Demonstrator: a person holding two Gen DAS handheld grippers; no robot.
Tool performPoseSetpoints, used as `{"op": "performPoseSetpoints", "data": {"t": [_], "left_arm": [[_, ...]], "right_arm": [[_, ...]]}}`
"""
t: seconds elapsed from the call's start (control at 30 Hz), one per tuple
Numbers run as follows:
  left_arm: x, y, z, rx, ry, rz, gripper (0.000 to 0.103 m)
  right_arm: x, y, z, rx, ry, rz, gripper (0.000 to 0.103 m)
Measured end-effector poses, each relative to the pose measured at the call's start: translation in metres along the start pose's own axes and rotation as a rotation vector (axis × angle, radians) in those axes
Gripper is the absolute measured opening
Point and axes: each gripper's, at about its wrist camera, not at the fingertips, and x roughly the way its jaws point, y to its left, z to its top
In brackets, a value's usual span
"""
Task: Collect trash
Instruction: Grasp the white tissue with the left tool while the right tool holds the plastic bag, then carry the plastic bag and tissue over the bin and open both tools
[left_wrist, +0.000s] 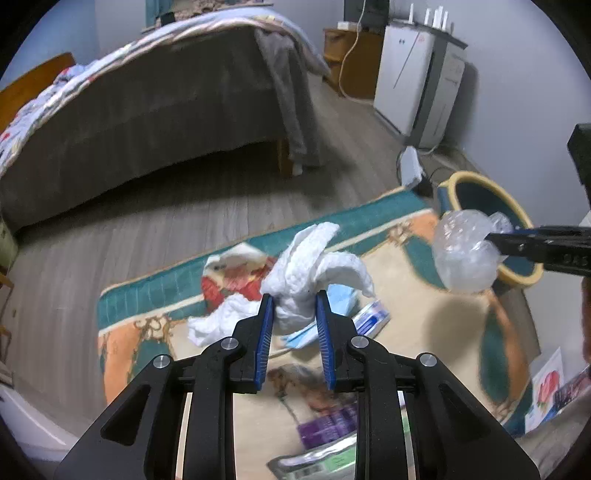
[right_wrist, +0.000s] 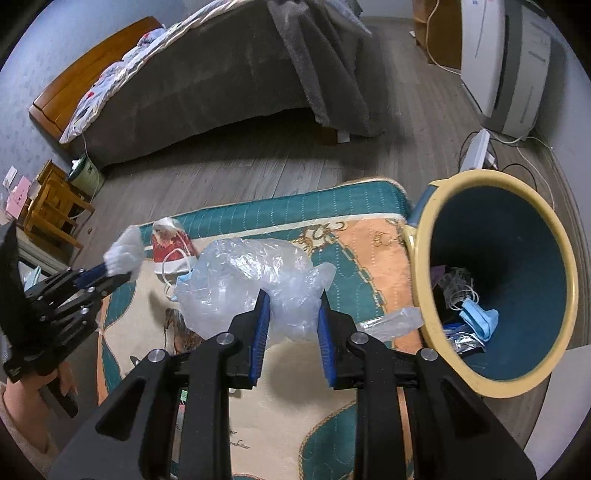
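My left gripper (left_wrist: 294, 297) is shut on a crumpled white tissue (left_wrist: 314, 258), lifted above the patterned rug (left_wrist: 406, 325); from the right wrist view the same tissue (right_wrist: 123, 254) shows at the left gripper's (right_wrist: 122, 271) tips. My right gripper (right_wrist: 293, 295) is shut on a crumpled clear plastic bag (right_wrist: 251, 273), held just left of the bin. In the left wrist view that bag (left_wrist: 465, 254) hangs at the right gripper's (left_wrist: 491, 236) tips in front of the bin. The teal bin with a yellow rim (right_wrist: 495, 184) holds a blue mask and other scraps.
On the rug lie a red and white wrapper (left_wrist: 236, 280), more white tissue (left_wrist: 218, 321), a blue mask (left_wrist: 314, 332), a toothpaste-like box (left_wrist: 373, 317) and a purple packet (left_wrist: 325, 424). A bed (left_wrist: 147, 122), a white appliance (left_wrist: 413, 74) and a power strip (right_wrist: 476, 147) stand around.
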Motion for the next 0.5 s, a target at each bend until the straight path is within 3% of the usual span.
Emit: {"op": "performPoseSetpoints", "data": {"t": [0.5], "left_arm": [[-0.026,-0.05,0.018,0.054,-0.083,0.003,0.025]], "right_arm": [[-0.033,-0.026,-0.003,0.008,-0.073,-0.055,0.024]]}}
